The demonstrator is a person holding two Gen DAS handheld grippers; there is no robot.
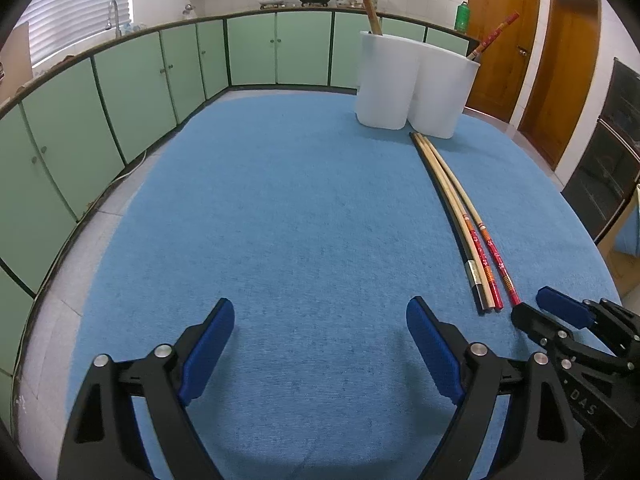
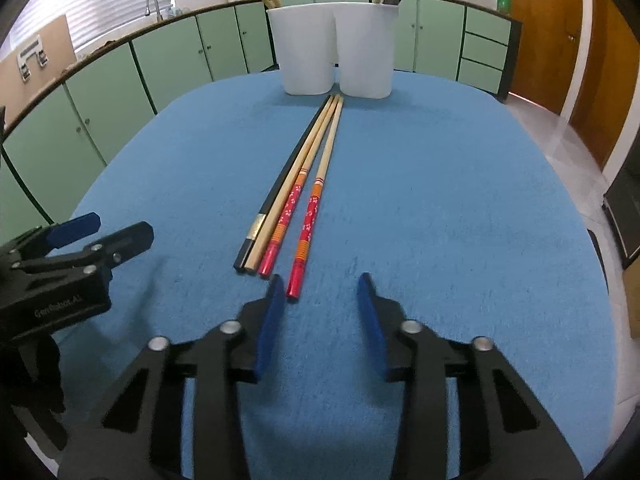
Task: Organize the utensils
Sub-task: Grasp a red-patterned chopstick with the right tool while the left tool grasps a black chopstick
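Now, step in hand: sorting chopsticks from the table into the white holder, judged from how things lie; four are not yet put away.
Chopsticks: four chopsticks (image 2: pixel 296 196) lie side by side in the middle of the right wrist view, running from the lower centre up to the holder's foot; one black, one plain wood, two with red patterned ends.
Holder: a white two-cup holder (image 2: pixel 334 48) stands at the top centre of the right wrist view on the blue cloth (image 2: pixel 460 220); sticks already poke out of both cups.
Right gripper: the right gripper (image 2: pixel 322 294) sits low in its own frame, jaws partly closed with nothing pinched between them; its left pad is just beside the near tip of the rightmost red chopstick, and whether they touch I cannot tell.
Left gripper: the left gripper (image 1: pixel 320 320) hangs released, jaws wide, over bare cloth at the bottom of its frame, well apart from the chopsticks.
Next move: likely bring the right jaws around one red end, close and lift it clear of its neighbours without dragging them.
Writing: "GenRobot.AI" on the left gripper's body at the left edge of the right wrist view; "DAS" on the right gripper's body at the lower right of the left wrist view.
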